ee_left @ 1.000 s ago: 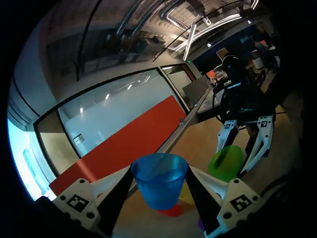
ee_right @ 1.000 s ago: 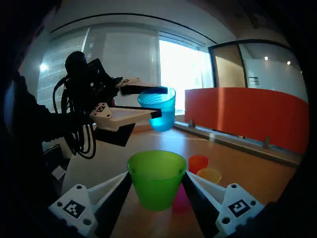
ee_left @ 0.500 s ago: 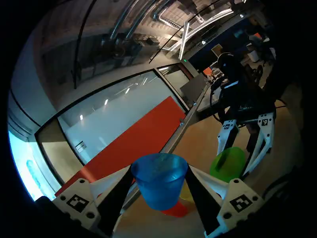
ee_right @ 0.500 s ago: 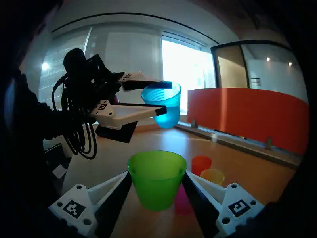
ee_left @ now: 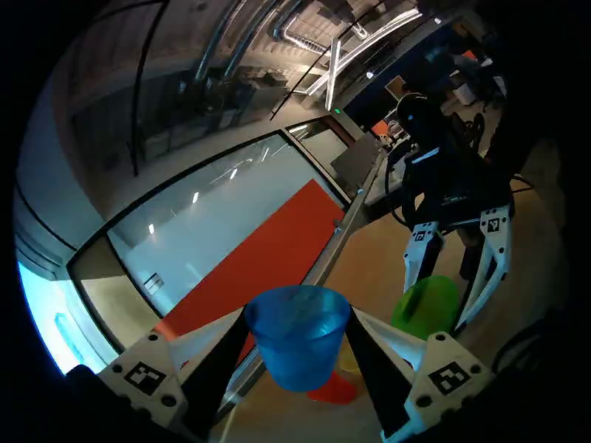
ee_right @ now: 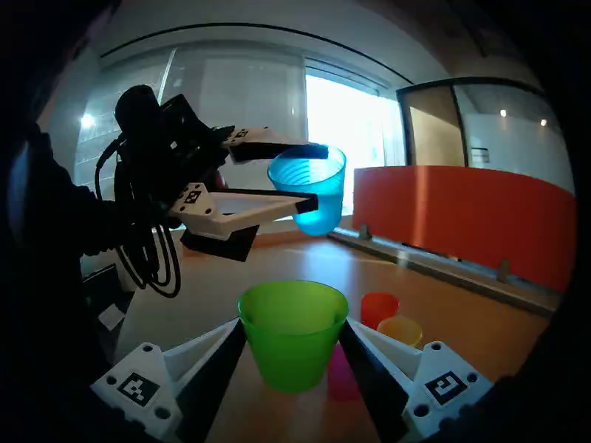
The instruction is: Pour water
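In the left gripper view my left gripper (ee_left: 298,336) is shut on a blue cup (ee_left: 297,334), held up in the air and tilted. The right gripper view has that same left gripper (ee_right: 314,177) holding the blue cup (ee_right: 310,186) tipped toward the camera, above and behind the green cup. My right gripper (ee_right: 293,340) is shut on a green cup (ee_right: 292,332), upright, just over the wooden table (ee_right: 443,317). Farther off in the left gripper view, the right gripper (ee_left: 448,295) grips the green cup (ee_left: 427,304). Whether water is inside either cup cannot be made out.
A red cup (ee_right: 378,308), an orange cup (ee_right: 400,328) and a pink cup (ee_right: 338,371) stand on the table just behind the green one. An orange-red partition (ee_right: 473,214) runs along the table's far edge. A person's dark sleeve (ee_right: 66,221) and cables hang at left.
My left gripper has lifted the blue cup higher and further right, tipping its mouth more toward the green cup. The right gripper and green cup have stayed put.
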The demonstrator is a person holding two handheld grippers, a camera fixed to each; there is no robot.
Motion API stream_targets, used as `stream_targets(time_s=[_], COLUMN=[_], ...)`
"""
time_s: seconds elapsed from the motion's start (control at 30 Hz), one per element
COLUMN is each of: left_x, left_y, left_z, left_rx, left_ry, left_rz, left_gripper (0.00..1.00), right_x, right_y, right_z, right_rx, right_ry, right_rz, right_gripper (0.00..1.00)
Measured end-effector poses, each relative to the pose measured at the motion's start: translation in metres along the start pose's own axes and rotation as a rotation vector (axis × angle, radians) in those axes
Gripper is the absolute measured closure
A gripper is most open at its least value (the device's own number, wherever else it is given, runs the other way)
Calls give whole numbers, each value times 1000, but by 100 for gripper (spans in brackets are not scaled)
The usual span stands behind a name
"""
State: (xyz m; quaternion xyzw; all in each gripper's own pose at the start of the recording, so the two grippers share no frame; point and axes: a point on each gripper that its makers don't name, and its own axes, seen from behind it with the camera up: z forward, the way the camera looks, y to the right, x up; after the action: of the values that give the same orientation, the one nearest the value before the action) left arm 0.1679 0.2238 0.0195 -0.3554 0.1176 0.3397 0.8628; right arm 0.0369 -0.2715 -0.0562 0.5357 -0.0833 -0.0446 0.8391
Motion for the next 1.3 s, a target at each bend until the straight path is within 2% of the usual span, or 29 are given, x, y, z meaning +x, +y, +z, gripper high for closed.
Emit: stream_targets(time_s=[0.47, 0.77, 1.3], left_x=[7, 11, 13], left_y=[5, 4, 8], left_z=[0, -1, 0], left_rx=[-8, -5, -10], left_ry=[5, 10, 18], left_rz=[51, 81, 160], left_gripper=[13, 13, 13], right_x=[1, 2, 2], right_y=[-3, -5, -6], right_z=[4, 7, 13], right_rx=[8, 14, 22], right_ry=[0, 0, 4], right_rz=[-10, -15, -21], right_gripper=[11, 11, 11])
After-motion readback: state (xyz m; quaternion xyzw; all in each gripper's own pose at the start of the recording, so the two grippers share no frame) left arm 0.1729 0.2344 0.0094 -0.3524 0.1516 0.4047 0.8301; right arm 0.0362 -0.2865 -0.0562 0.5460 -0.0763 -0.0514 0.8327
